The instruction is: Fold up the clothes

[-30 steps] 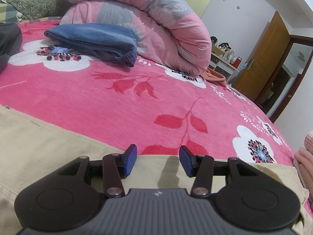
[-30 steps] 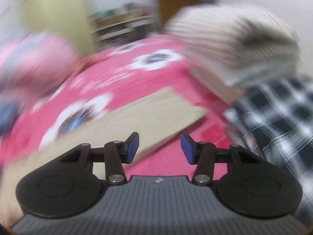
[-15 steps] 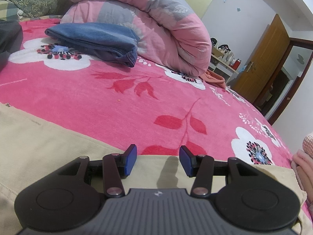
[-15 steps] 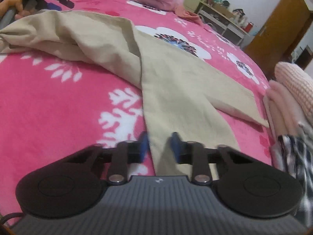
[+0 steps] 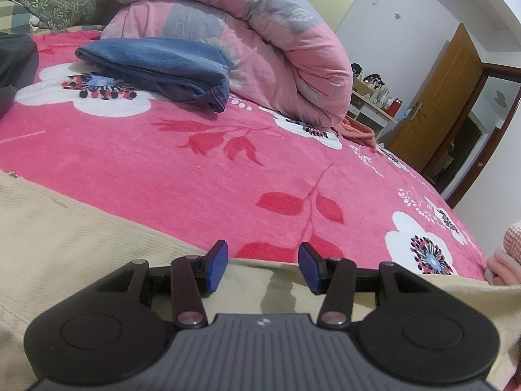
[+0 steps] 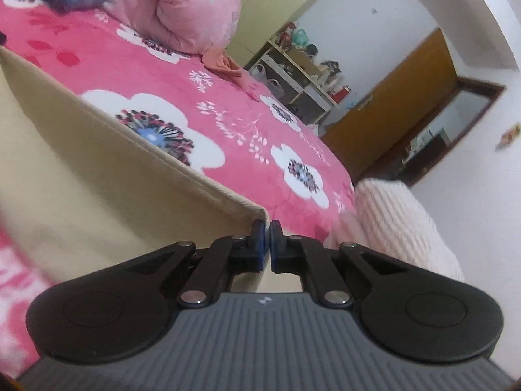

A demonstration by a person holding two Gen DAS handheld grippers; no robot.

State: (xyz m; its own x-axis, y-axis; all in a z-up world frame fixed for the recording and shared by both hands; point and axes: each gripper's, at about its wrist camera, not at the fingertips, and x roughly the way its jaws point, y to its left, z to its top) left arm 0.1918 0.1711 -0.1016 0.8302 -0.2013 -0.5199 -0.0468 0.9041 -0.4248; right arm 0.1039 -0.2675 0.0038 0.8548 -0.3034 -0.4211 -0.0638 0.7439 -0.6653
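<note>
right gripper (image 6: pixel 266 239): blue pads pressed together at lower centre of its view, pinching the corner edge of the beige garment (image 6: pixel 97 189); cloth runs from the pads up and left as a taut hemmed edge
left gripper (image 5: pixel 262 265): jaws roughly half apart, nothing between the pads – sits low over the beige garment (image 5: pixel 58 238), whether it touches the cloth I can't tell
beige garment: spread on the pink floral bedspread (image 5: pixel 202 163), fills the lower left and bottom of the left view, edge passing just behind the left pads
folded jeans (image 5: pixel 156 65): upper left of the left view, lying on the bedspread against the rolled pink quilt (image 5: pixel 260 42)
pale pink knit (image 6: pixel 400 221): just right of the right gripper, at the bed's edge
dark cloth (image 5: pixel 13 58): far left edge of the left view – only partly visible
background: wooden door (image 5: pixel 433 97) at right, cluttered shelf (image 6: pixel 302 75) beside it
</note>
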